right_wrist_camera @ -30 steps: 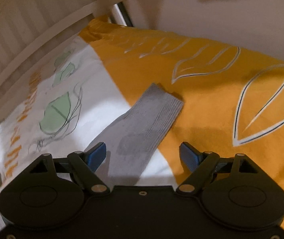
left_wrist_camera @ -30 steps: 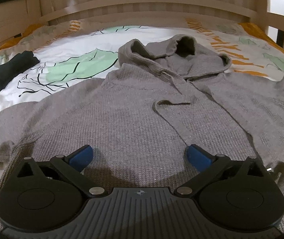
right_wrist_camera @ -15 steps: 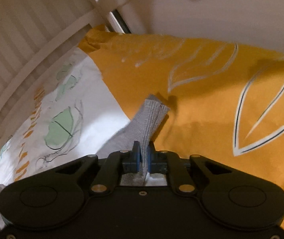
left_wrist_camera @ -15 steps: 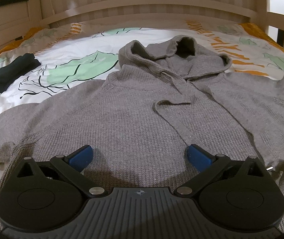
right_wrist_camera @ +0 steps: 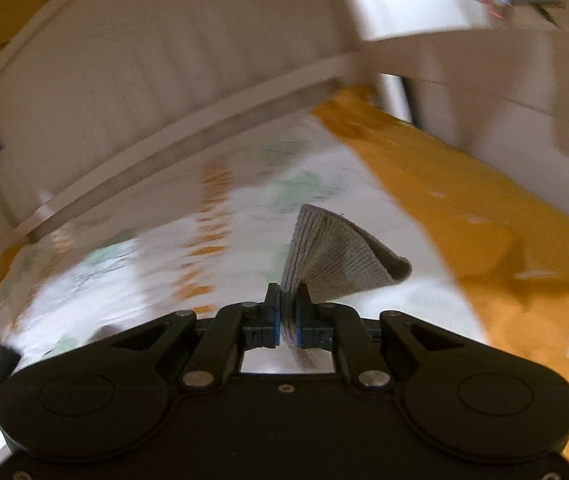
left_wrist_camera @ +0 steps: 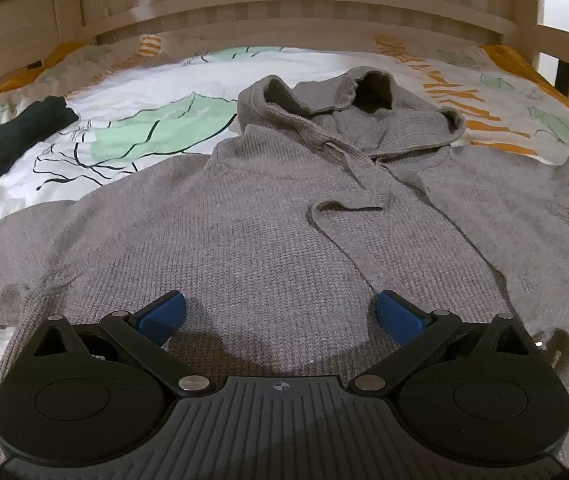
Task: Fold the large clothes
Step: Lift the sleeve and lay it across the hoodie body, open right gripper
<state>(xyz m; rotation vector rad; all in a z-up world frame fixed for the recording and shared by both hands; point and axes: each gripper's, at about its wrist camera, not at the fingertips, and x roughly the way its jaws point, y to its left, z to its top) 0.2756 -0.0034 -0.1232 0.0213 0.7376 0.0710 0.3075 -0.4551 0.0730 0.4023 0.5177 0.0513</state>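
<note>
Hoodie: a grey knit hoodie lay front-up across the bed, hood toward the headboard, drawstrings trailing over the chest.
Left gripper: the left gripper hung just over the lower chest with its blue pads spread wide, gripping nothing.
Right gripper: the right gripper was clenched on the ribbed cuff, which fanned up and out from between the pads, lifted off the cover.
Sleeve: the hoodie's other sleeve ran out flat toward the left edge of the bed.
Cover: white with green leaves and orange stripes, a solid orange band along one side.
Dark cloth: a small black item sat on the cover, well apart from the hoodie.
Right view: blurred, so finer detail was lost.
</note>
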